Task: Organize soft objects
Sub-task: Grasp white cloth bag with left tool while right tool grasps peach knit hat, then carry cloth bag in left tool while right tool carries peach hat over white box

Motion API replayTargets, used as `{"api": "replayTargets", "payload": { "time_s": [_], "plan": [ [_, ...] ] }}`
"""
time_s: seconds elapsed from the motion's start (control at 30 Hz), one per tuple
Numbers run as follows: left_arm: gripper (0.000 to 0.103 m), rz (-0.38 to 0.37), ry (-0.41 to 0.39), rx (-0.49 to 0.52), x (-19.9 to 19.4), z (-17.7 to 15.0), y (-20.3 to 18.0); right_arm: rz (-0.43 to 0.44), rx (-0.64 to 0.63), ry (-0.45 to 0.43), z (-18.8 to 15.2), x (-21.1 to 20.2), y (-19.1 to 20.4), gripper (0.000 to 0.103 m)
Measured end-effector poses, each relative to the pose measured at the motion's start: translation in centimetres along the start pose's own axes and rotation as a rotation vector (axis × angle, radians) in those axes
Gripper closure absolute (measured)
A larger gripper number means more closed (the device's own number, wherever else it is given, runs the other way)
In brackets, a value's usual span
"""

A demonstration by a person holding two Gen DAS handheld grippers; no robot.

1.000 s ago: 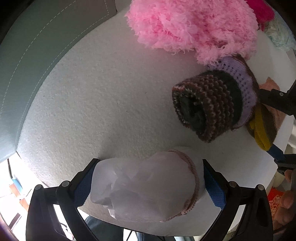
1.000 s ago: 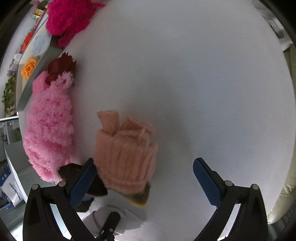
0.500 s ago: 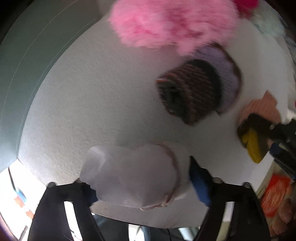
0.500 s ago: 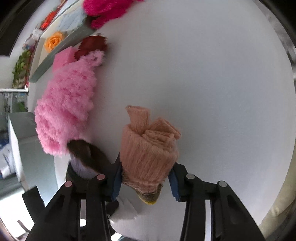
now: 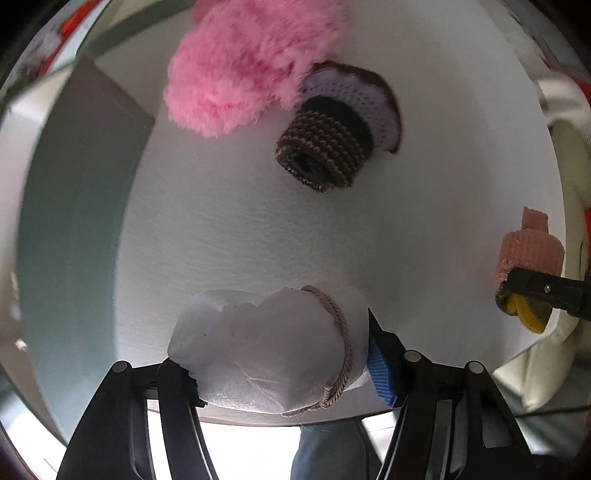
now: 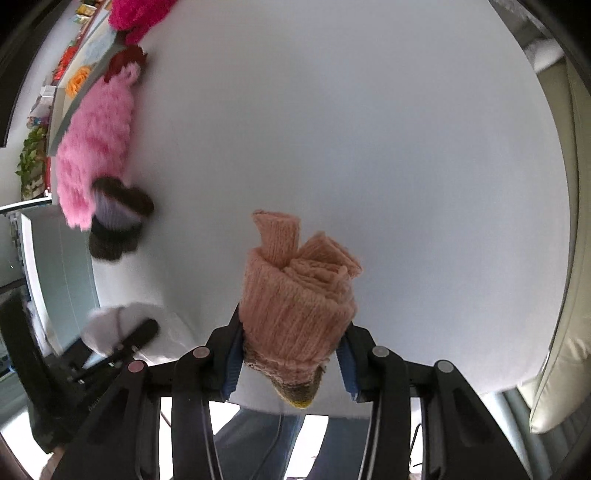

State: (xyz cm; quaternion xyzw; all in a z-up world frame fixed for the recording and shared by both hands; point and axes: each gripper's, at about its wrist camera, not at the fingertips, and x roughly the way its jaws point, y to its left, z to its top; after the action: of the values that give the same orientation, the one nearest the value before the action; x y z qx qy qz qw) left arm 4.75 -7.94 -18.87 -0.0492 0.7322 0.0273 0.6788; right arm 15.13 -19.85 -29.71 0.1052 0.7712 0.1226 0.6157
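Note:
My left gripper [image 5: 280, 363] is shut on a white satin pouch [image 5: 266, 347] with a beige cord, held at the near edge of the round white table [image 5: 229, 229]. My right gripper [image 6: 291, 362] is shut on a rolled peach knit item [image 6: 295, 306] with a yellow-brown end, held over the table's near edge. The peach roll also shows at the right of the left wrist view [image 5: 528, 254]. The white pouch shows at the lower left of the right wrist view [image 6: 110, 325].
A fluffy pink item [image 5: 240, 70] lies at the far side, touching a brown and lilac knit roll [image 5: 332, 136]. A magenta fluffy item [image 6: 136, 14] lies farther back. A teal chair [image 5: 66, 206] stands left of the table, a cream cushion [image 6: 557, 354] right.
My right gripper has closed on the peach roll and lifted it toward the table's near edge. My left gripper has tightened on the white pouch and shifted.

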Motion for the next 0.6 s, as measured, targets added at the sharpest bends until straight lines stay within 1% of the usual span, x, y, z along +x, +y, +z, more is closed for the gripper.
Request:
{"api": "replayTargets", "payload": {
  "time_s": [0.13,0.2,0.33,0.37,0.47,0.53,0.6],
  "plan": [
    [0.038,0.010,-0.035,0.040,-1.7,0.3,0.2,-0.007,-0.004,0.024,-1.2,0.3,0.2,0.055],
    [0.038,0.008,-0.047,0.044,-2.2,0.2,0.7,-0.011,-0.011,0.033,-2.7,1.1,1.3,0.055],
    [0.038,-0.009,-0.069,0.048,-3.3,-0.3,1.1,-0.018,-0.027,0.035,-3.0,1.2,2.7,0.054],
    [0.038,-0.012,-0.076,0.048,-3.6,-0.2,1.3,-0.018,-0.031,0.036,-3.7,1.2,3.0,0.054],
    [0.038,-0.023,-0.105,0.049,-4.0,0.2,2.5,-0.030,-0.052,0.029,-3.6,1.0,4.4,0.054],
    [0.038,-0.026,-0.125,0.053,-4.7,0.0,2.7,-0.039,-0.071,0.020,-3.1,0.5,6.8,0.054],
    [0.038,-0.032,-0.145,0.059,-5.0,-0.1,3.1,-0.048,-0.087,0.010,-3.1,0.4,8.1,0.054]
  ]
}}
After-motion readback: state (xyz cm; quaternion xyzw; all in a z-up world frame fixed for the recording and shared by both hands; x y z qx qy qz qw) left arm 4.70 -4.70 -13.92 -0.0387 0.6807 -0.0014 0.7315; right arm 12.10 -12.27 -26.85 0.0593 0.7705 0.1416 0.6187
